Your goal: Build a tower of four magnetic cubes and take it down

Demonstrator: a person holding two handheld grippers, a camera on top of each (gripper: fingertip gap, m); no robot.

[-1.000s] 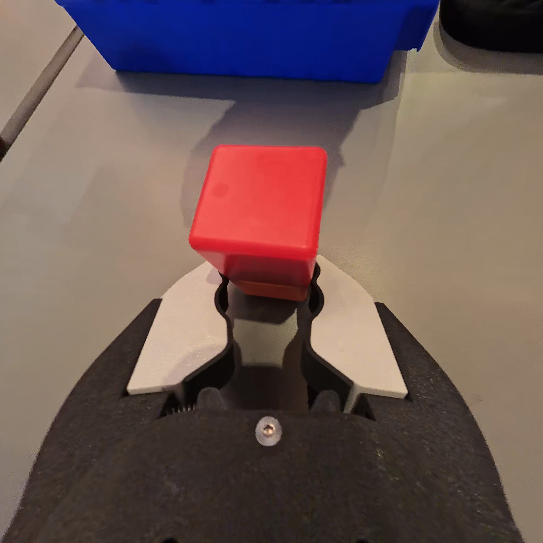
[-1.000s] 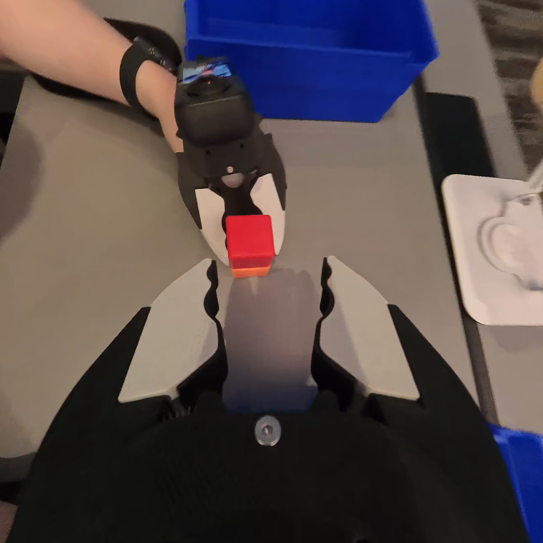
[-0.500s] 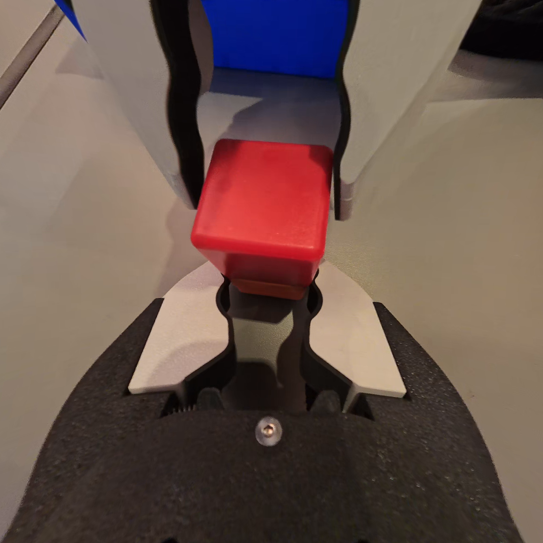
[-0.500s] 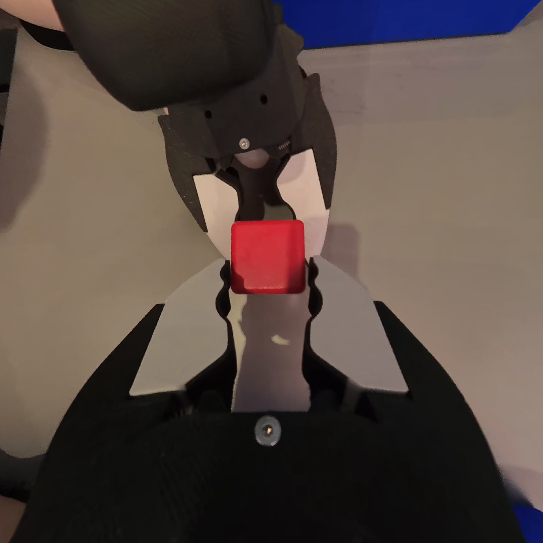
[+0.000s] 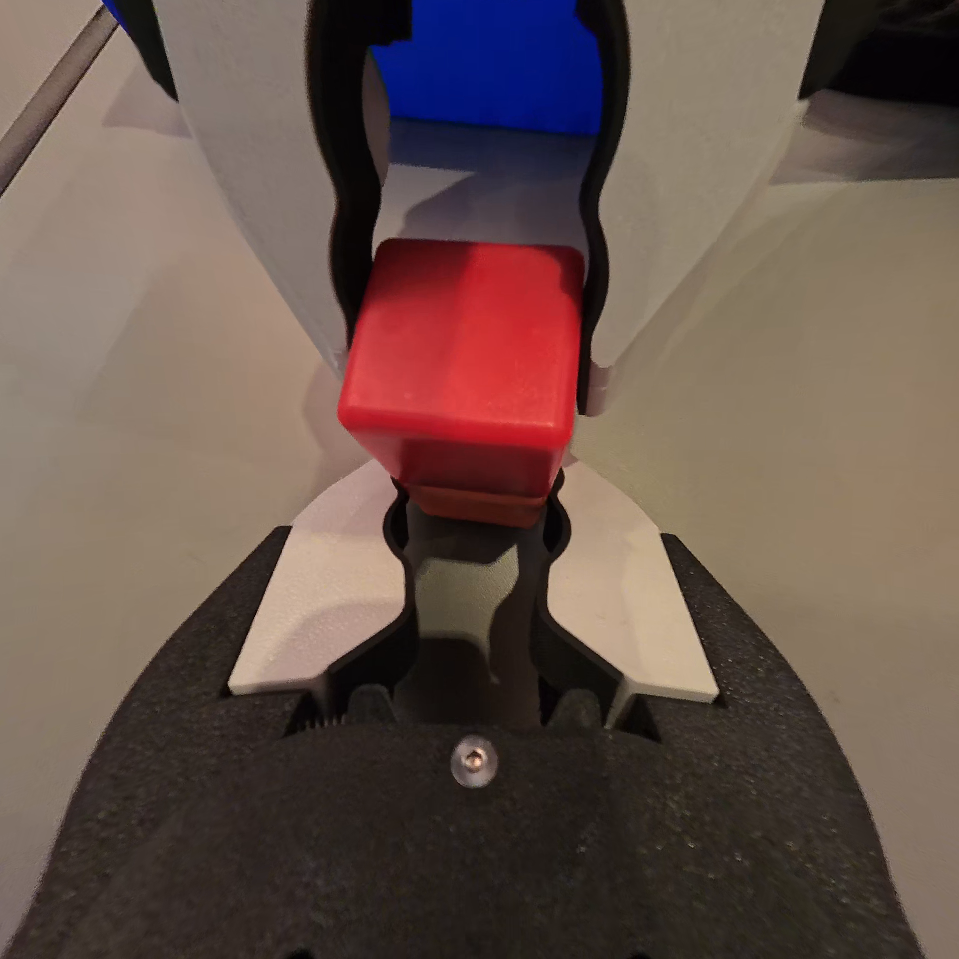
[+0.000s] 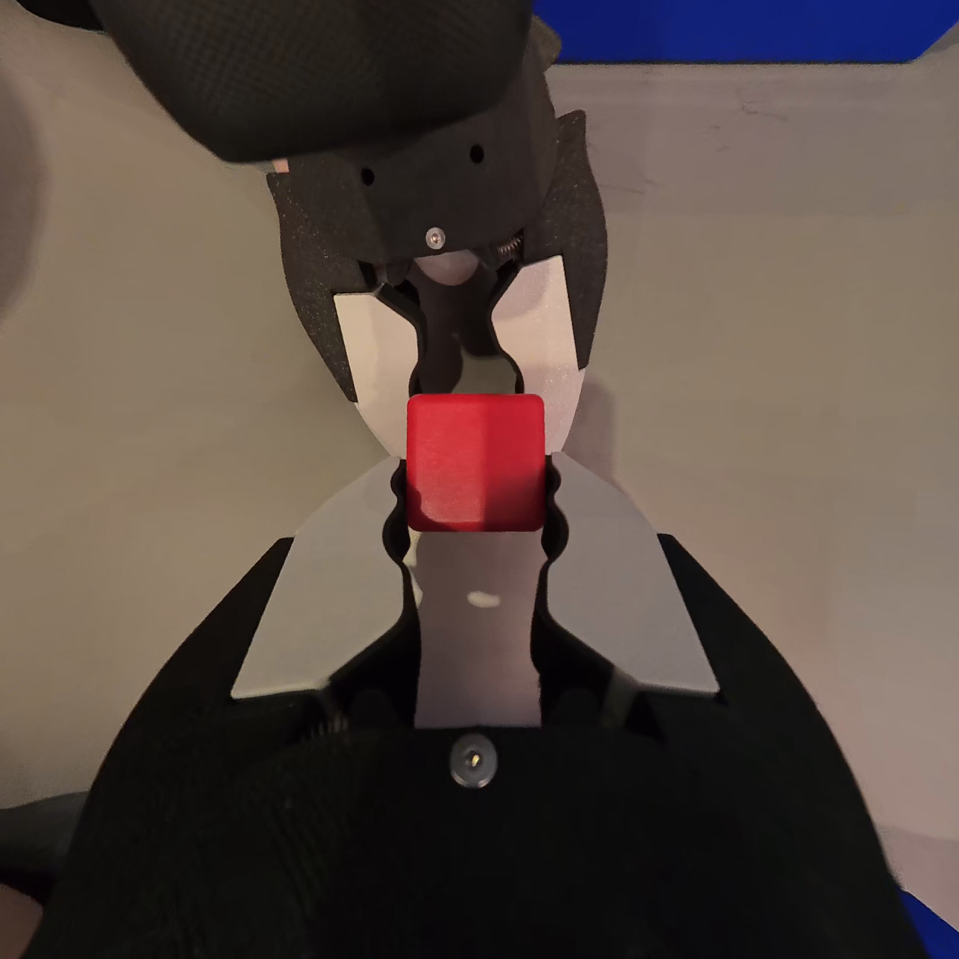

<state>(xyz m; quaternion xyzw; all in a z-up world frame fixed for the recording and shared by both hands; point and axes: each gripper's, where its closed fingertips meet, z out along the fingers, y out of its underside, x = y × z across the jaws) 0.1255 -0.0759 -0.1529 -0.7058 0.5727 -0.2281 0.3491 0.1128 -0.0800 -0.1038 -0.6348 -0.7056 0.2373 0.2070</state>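
The red cube [image 5: 462,347] sits on top of an orange cube [image 5: 477,509], of which only a thin strip shows beneath it, the two forming a short stack on the grey worktop [image 5: 129,337]. The left gripper [image 5: 475,498] meets the stack low down: its jaws are drawn in narrow and close on the orange cube at the seam below the red one, with the pale fingers [image 5: 332,586] flaring out to either side. The right gripper [image 6: 475,488] comes in from the opposite side and higher up; its jaws are likewise nearly closed, pressing the two flanks of the red cube [image 6: 475,462], which fills the gap between the tips. In the left wrist view the right gripper's fingers [image 5: 259,181] hang down on both sides of the red cube, touching its sides. In the right wrist view the left gripper [image 6: 467,394] lies just behind the red cube, facing this way. A blue bin [image 5: 493,67] stands behind them on the worktop.
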